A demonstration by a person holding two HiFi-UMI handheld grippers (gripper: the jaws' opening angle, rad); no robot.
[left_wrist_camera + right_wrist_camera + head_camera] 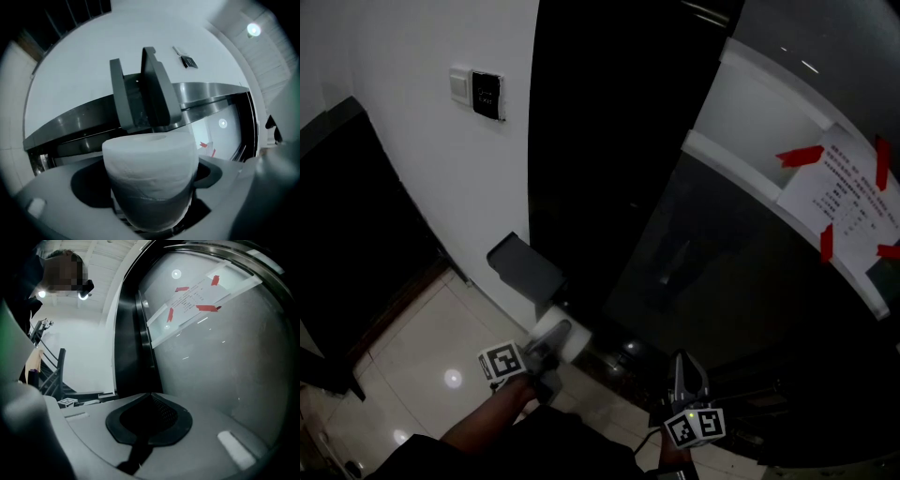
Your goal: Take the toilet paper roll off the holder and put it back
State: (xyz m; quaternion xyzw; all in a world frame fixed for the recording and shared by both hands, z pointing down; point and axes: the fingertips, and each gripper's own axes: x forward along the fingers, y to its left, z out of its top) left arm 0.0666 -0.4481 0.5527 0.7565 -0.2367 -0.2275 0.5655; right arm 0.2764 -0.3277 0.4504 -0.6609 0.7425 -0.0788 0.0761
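While the left gripper (pixel 149 190) clamps the toilet paper roll (pixel 150 157) just beneath the wall-mounted holder (pixel 143 96), the right gripper (pixel 150 397) hangs well apart, pinched together on nothing. Reseating likely calls for aligning the roll's core with the holder, squeezing gently to avoid crushing.

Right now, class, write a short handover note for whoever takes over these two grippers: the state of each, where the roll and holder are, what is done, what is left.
Left gripper: shut on the toilet paper roll.
Right gripper: shut, empty, held beside the glass door.
Holder: on the wall, just above the roll; the roll looks clear of it.
Done: roll appears to be off the holder.
Left: set the roll back on the holder, then let go.
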